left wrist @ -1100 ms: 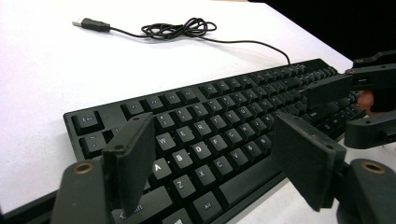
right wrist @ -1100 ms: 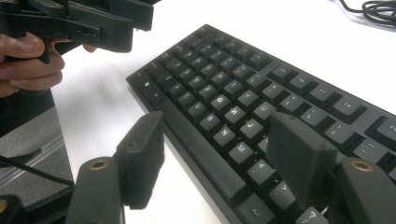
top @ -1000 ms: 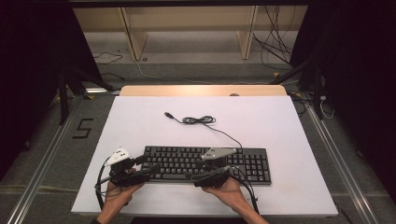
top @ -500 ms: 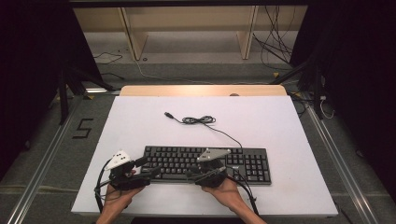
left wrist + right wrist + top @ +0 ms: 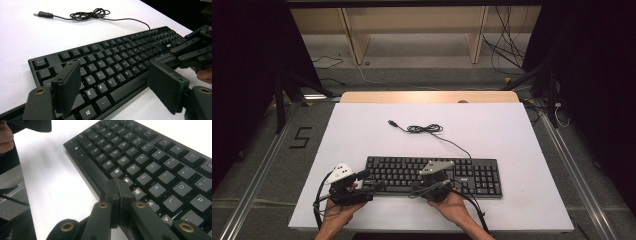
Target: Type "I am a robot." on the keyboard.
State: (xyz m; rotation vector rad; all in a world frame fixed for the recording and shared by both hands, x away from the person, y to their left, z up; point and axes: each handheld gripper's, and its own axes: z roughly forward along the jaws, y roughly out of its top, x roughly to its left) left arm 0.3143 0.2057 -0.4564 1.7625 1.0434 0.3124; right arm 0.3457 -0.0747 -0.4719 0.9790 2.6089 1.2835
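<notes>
Black plastic keyboard (image 5: 432,175) — full-size, lying flat near the front edge of the white surface (image 5: 512,135), long side running left to right. Judged rigid and fairly light; the case should not flex much, but the keycaps give under pressure, so any squeeze belongs on the frame, not the keys. Best holds look like the thin front lip below the space bar, or the 2 short ends. The smooth case on a smooth top will likely slide if nudged rather than pinched

Cable (image 5: 432,131) — thin, limp, trailing from the back edge to a loose coil farther back, USB plug (image 5: 393,123) lying free. It will drag behind the board if that is lifted or shifted

Left claw (image 5: 113,85) — released, jaws standing wide, aimed across the keyboard's left front corner; nothing pressed between the pads. In the left gripper view one pad sits over the left-hand keys, the other hangs off the front edge. Hand low, just off the corner, forearm entering from the bottom of the high view

Right claw (image 5: 117,195) — clenched, jaws having just closed until the pads meet, with no thing between them. Closed tip sits at the front edge near the N and M keys; cannot tell if it touches. Hand (image 5: 452,207) low at the board's middle front
</notes>
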